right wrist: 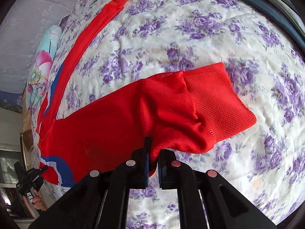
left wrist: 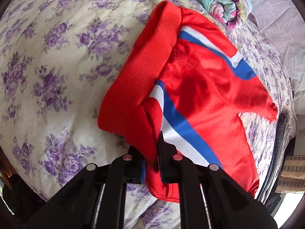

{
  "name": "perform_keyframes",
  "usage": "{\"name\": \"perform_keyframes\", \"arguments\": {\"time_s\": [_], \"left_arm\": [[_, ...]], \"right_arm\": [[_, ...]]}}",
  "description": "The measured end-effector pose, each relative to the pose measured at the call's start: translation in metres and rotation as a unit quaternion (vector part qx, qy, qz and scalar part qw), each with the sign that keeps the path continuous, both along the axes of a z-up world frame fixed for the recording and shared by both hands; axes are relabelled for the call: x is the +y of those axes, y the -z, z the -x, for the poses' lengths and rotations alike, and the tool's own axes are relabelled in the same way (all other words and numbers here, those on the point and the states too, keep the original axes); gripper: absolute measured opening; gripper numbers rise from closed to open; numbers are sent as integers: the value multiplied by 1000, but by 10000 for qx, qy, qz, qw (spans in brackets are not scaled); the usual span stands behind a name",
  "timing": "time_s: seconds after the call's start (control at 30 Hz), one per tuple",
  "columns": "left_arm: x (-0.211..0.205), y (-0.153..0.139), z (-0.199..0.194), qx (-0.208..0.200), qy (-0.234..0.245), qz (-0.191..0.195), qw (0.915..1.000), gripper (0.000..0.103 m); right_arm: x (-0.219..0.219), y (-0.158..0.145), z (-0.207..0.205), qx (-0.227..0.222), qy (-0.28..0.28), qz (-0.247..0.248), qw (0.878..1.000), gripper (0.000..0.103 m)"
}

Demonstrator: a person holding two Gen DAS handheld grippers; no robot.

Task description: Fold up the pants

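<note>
On the bed's cream quilt printed with purple roses (left wrist: 57, 61), the red knit pants with blue and white side stripes (left wrist: 200, 99) lie bunched, and the left gripper (left wrist: 153, 164) has its jaws narrowed on a fold of red cloth beside the wide ribbed waistband (left wrist: 137, 80). Further right, the right gripper (right wrist: 152, 164) has its jaws pinched on the fabric just behind a ribbed cuff (right wrist: 215, 99), lifting that leg off the quilt while the other leg (right wrist: 91, 32) lies flat toward a rolled floral blanket (right wrist: 42, 66).

Red pants (left wrist: 200, 95) (blue-white stripes), purple-floral bedspread (left wrist: 57, 57)
</note>
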State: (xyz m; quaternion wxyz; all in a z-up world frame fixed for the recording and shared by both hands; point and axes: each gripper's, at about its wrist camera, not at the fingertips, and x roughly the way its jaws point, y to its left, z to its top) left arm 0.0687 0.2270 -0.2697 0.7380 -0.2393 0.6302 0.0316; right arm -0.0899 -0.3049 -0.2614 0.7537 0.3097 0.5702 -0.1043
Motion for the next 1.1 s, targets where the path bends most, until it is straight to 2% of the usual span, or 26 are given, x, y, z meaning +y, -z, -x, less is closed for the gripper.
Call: {"name": "perform_keyframes", "arguments": {"time_s": [0.1, 0.13, 0.17, 0.2, 0.23, 0.27, 0.37, 0.47, 0.53, 0.63, 0.77, 0.87, 0.93, 1.1], "left_arm": [[6, 4, 1, 4, -11, 204, 9998, 19], [7, 0, 1, 84, -27, 189, 9998, 29], [9, -6, 4, 128, -31, 81, 9999, 35], [11, -14, 9, 84, -36, -110, 9999, 48], [14, -25, 16, -15, -34, -319, 9995, 53], [17, -38, 23, -149, -8, -511, 9986, 53], [30, -73, 36, -461, -40, -1015, 9938, 54], [31, -102, 25, -837, 8, -1235, 9888, 59], [17, -111, -2, -1056, 229, -1307, 9855, 60], [-13, -111, -54, -1230, 568, -1397, 9809, 60], [-41, -84, -130, -1003, 883, -1333, 9820, 60], [-56, -52, -175, -652, 1130, -1549, 9793, 60], [-61, -33, -192, -421, 1237, -1721, 9764, 60], [-61, -9, -206, -173, 1319, -1794, 9747, 61]], "right_arm": [[1, 8, -6, 33, 12, -145, 9999, 27], [2, 6, -9, 62, -41, -267, 9996, 41], [3, 3, -11, 145, -107, -271, 9995, 54], [4, -3, -9, 236, -137, -136, 9995, 57], [4, -10, -6, 302, -150, 22, 9994, 61], [3, -17, 0, 345, -163, 139, 9992, 65], [-7, -40, 21, 414, -126, 690, 9967, 67], [-17, -63, 15, 246, -217, 1265, 9914, 67], [-26, -74, -14, -26, -306, 1271, 9914, 67], [-41, -86, -82, -505, -372, 1085, 9921, 67], [-60, -90, -186, -1026, -374, 697, 9916, 69], [-71, -75, -257, -822, -370, 769, 9930, 70], [-79, -58, -294, -602, -336, 814, 9943, 70], [-93, -17, -337, -113, -136, 731, 9972, 70]]}}
